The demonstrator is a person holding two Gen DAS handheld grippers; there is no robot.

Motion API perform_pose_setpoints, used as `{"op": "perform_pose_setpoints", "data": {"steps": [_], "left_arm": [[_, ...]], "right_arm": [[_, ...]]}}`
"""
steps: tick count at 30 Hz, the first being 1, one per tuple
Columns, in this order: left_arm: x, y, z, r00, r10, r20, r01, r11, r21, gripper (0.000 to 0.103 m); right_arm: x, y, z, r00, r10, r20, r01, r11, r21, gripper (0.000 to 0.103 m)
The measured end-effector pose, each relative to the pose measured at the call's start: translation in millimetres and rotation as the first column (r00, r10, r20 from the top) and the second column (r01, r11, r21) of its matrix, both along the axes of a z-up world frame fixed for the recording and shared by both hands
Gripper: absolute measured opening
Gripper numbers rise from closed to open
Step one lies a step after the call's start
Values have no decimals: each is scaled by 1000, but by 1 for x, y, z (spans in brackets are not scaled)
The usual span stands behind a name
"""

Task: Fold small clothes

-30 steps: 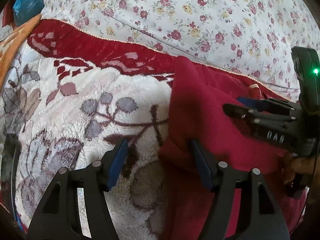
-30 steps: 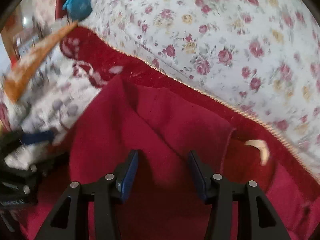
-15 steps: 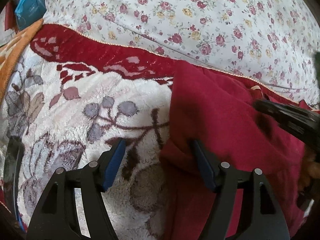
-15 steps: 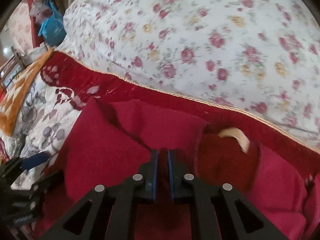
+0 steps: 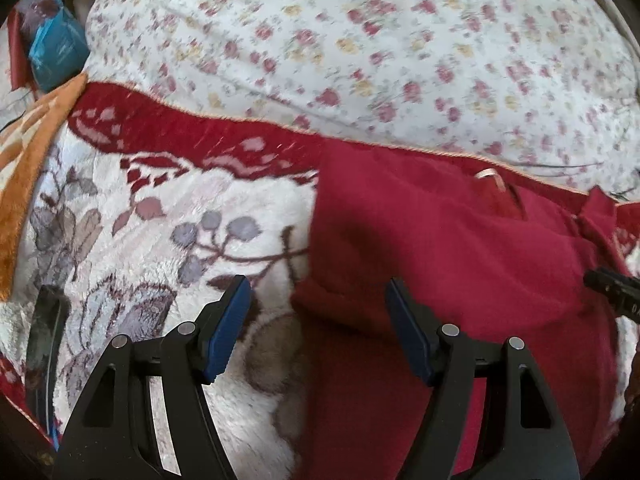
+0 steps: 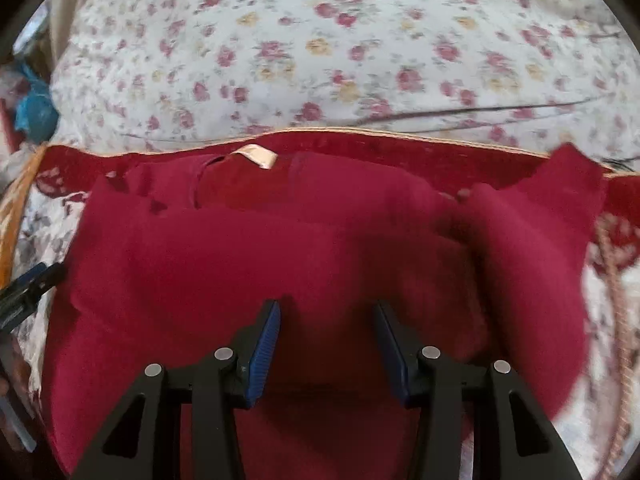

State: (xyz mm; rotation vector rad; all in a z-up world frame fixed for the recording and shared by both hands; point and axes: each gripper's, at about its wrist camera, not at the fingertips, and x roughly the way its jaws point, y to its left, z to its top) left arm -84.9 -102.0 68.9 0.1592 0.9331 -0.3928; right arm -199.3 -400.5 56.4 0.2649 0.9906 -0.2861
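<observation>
Nearest the left wrist camera, the left claw (image 5: 316, 312) stood with its blue-padded fingers (image 5: 228, 324) wide apart, one over the plush floral blanket (image 5: 160, 248) and the other over the left edge of the red garment (image 5: 440, 248), gripping nothing; straddling that edge looked like a position chosen either to pinch the border or to pin it flat. In the right wrist view the right claw (image 6: 326, 340) was likewise spread, though less widely, with nothing between its pads, poised directly above the middle of the garment, which suggested a spot from which cloth could be pressed or smoothed rather than lifted. The garment itself, a small dark-red knitted piece, lay on the bed atop the blanket, its body partly doubled over so that a thick fold ran across it, and one flap (image 6: 532, 240) on the right side stood out loose beyond the main bundle, probably the portion awaiting the next fold. Just beyond, a pale neck label (image 6: 256, 156) showed at the far edge, marking the collar end and explaining why the piece was oriented with its neck away from the person. Farther off ran the blanket's red border (image 5: 180, 136), and behind it rose a rose-printed quilt (image 6: 320, 48); a blue bag (image 5: 56, 48) sat at the far left.
</observation>
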Motion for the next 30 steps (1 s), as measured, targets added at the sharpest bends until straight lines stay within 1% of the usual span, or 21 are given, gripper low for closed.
{"op": "perform_pose_setpoints", "data": {"steps": [2,4,6,8,10,12,13,15,17,19,20,21,22,23,26,28,30], "left_arm": [[-2,-4,9,1000,-17,5,17,1000,-20,70],[-1,-12,13,1000,-22,2,22,999,-26,70],[1,-20,13,1000,-21,-10,21,999,-34,70],[4,-30,6,999,-30,-28,29,999,-36,70],[7,-38,-7,998,-36,-47,35,999,-10,70],[9,-41,-20,997,-40,-60,40,999,11,70],[8,-42,-26,998,-42,-54,44,999,28,70],[5,-47,-29,998,-68,-13,68,995,70,70],[4,-49,-29,997,-81,-4,81,993,88,70],[7,-46,-30,997,-78,-13,79,994,70,70],[8,-44,-30,997,-76,-18,77,995,60,70],[9,-43,-30,997,-75,-21,76,996,56,70],[9,-43,-30,997,-75,-22,76,996,56,70],[9,-43,-30,997,-75,-22,76,996,57,70],[8,-44,-30,997,-74,-17,75,995,58,71],[8,-45,-30,997,-75,-14,75,995,60,72],[9,-46,-30,997,-77,-13,77,995,57,72]], "right_arm": [[-12,-7,13,999,-10,46,9,999,32,46],[-20,-17,16,998,-44,55,41,998,49,46],[-22,-23,15,996,-63,57,60,997,57,46],[-20,-30,7,995,-79,55,74,993,87,46],[-12,-29,-6,996,-81,33,77,991,109,47],[-12,-27,-7,997,-71,39,68,995,71,47],[-11,-26,-6,997,-65,33,63,996,68,47],[-16,-30,5,997,-55,54,50,994,96,46],[-24,-44,23,991,-81,107,70,992,108,46],[-32,-67,41,978,-146,147,136,988,78,49],[-36,-87,48,966,-203,157,195,979,67,54],[-37,-101,50,957,-246,154,239,969,63,60],[-36,-125,51,940,-311,144,305,950,62,61],[-33,-143,50,928,-350,131,344,937,67,61],[-16,-183,41,908,-413,77,406,909,93,61],[-4,-201,31,901,-428,62,420,900,113,61],[12,-214,20,893,-449,40,443,889,114,61]]}}
